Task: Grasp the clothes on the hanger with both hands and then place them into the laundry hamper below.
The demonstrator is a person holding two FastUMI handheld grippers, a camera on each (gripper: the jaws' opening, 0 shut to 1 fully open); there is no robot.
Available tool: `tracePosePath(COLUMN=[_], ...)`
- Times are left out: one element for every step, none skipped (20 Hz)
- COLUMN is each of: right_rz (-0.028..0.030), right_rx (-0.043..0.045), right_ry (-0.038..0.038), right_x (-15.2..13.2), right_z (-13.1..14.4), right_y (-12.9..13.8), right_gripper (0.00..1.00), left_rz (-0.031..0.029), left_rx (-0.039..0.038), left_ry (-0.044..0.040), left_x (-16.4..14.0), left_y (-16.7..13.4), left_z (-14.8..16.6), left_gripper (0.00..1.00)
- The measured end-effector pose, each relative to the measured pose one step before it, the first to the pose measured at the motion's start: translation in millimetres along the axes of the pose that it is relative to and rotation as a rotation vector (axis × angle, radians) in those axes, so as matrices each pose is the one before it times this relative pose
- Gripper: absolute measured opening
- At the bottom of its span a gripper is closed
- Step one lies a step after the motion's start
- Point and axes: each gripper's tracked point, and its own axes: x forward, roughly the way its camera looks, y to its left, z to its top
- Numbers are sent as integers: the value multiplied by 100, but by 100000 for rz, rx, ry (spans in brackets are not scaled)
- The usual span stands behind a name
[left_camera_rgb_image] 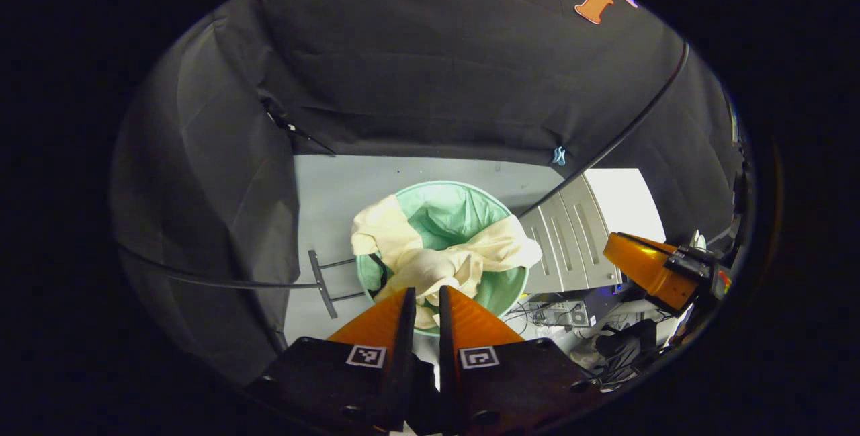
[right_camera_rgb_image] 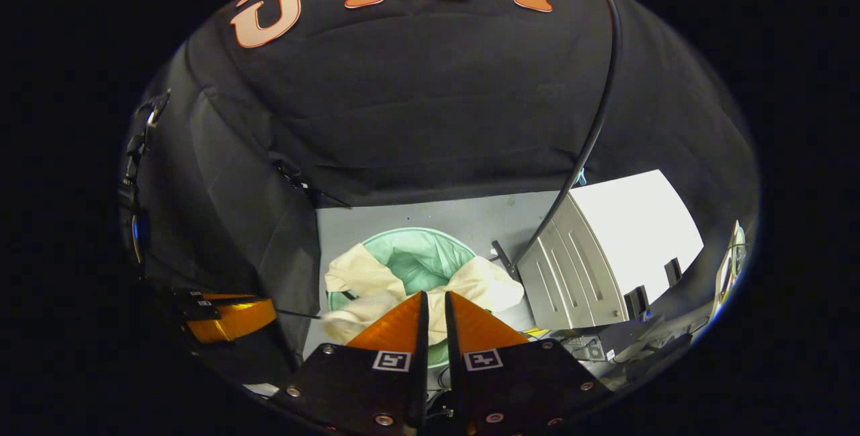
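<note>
Clothes [left_camera_rgb_image: 437,251] draped across hamper [left_camera_rgb_image: 500,291] rim, below both grippers; left gripper [left_camera_rgb_image: 424,298], right gripper [right_camera_rgb_image: 433,305] fingers nearly together, empty. Placing step essentially done; next: withdraw.

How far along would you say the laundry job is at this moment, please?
Nearly finished, it seems. Done: the cream garment already lies in the green hamper, with parts draped over its rim. In hand: nothing; the left gripper and right gripper hang above it, fingers close together, gripping no cloth. Left: perhaps tucking the overhanging parts inside.
</note>
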Motion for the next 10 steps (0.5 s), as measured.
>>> tracePosePath(right_rz=[-28, 296, 1916, 1777, 333, -122, -148, 11, -409, -1245], right_rx=[565, 725, 1077, 1111, 471, 32, -284, -202, -502, -402], right_ry=[551, 466, -3, 240, 431, 415, 233, -568, -287, -76], right_x=[102, -1, 131, -109, -53, -10, -65, -252, 15, -300], right_z=[-182, -110, -129, -196, -117, -31, -144, -7, 15, 21], right_y=[38, 93, 467, 458, -155, -7, 47, 99, -10, -196], right_gripper=[15, 16, 17, 20, 16, 22, 29, 36, 42, 51], left_rz=[-244, 433, -476, 78, -932, -922, -637, 171, 508, 742], left_rx=[124, -305, -1066, -1655, -1722, -929, -382, -86, 277, 117], left_ry=[-878, -215, 185, -53, 50, 484, 220, -371, -365, -280], left_x=[-255, -121, -68, -303, -194, -231, -313, -22, -255, -464], left_y=[175, 7, -126, -181, -357, -131, 109, 121, 287, 188], left_z=[271, 144, 79, -13, -132, -397, -394, -495, -204, -50], left_gripper=[25, 17, 20, 24, 27, 43, 35, 35, 36, 36])
